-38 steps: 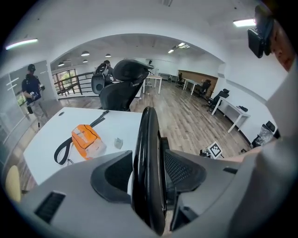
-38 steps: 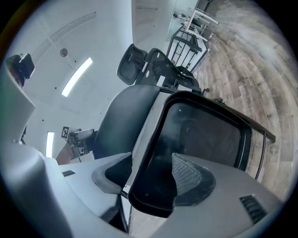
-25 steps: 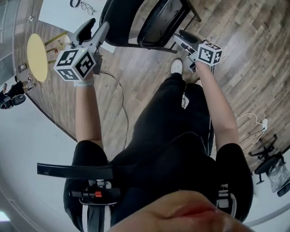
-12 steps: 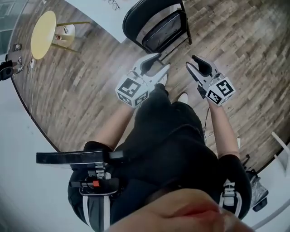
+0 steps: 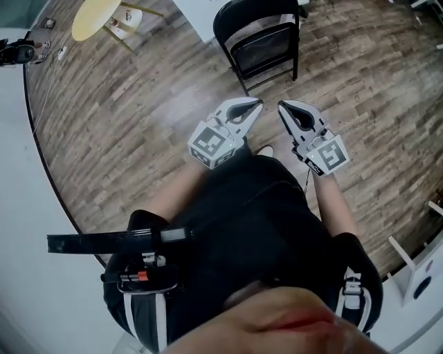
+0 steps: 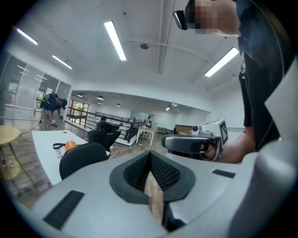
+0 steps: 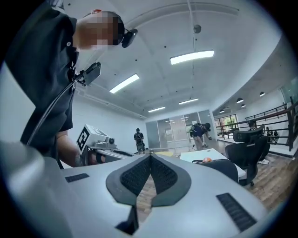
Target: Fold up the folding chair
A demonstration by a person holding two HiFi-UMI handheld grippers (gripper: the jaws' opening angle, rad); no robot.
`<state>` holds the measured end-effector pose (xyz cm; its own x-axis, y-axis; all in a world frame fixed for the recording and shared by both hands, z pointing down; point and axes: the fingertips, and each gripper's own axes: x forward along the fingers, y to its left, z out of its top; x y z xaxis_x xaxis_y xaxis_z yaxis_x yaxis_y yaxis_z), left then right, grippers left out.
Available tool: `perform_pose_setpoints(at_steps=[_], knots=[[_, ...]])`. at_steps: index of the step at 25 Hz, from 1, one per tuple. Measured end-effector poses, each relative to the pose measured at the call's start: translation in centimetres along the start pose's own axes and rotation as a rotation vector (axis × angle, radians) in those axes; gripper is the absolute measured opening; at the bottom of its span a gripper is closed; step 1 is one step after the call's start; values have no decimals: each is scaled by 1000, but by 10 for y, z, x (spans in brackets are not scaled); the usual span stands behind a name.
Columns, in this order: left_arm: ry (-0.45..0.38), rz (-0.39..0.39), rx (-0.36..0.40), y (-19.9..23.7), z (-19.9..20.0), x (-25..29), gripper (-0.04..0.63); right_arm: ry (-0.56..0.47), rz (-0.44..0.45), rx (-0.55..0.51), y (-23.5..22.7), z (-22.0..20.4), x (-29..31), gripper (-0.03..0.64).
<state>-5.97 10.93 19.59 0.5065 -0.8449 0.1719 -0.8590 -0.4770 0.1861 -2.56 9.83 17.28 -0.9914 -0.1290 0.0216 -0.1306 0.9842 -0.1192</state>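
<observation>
Left gripper [image 5: 257, 104] and right gripper [image 5: 283, 106] are held side by side in front of the person's body, pointing out over the wooden floor [image 5: 138, 117]. Each gripper's own view shows its two ribbed pads pressed together with nothing between them; both pairs of jaws have just closed, and both are empty.

The black folding chair [image 5: 266, 43] stands upright on the floor ahead of the grippers, well apart from both. Its curved backrest is at the top of the head view, with the dark seat panel lying close under it inside the tube frame. It appears to be folded flat. Whether it stands freely or leans on the white table edge behind it cannot be told. A round yellow table [image 5: 93, 17] stands far off to the left.

Judging from this, the folding looks done and the step in hand is letting go and standing clear. To do that well, keep both grippers away from the frame so nothing nudges it, and check that the chair rests steady. If the seat is not fully up, press its front edge gently toward the backrest while the other gripper steadies the frame.
</observation>
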Motion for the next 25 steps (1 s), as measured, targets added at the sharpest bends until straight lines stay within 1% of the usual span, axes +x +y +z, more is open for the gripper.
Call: perform_pose_setpoints(at_steps=[6,10,16,21,25], knots=[[-23,12,15,-15,17,-26,5,-12,-2,32,27,11,-4,9],[-24,0,-1,-8,21,-42,5,-10,-16,33,42,15,7,9],[-21,-22,7,8,26,-62,5,-5,-28,16,57,22,28,9],[-15,-35,41,8,28,-71,5,-6,-31,25,68,22,34,9],[-8,-44,15,11,30,-73,5,-4,-32,38,72,23,41,9]])
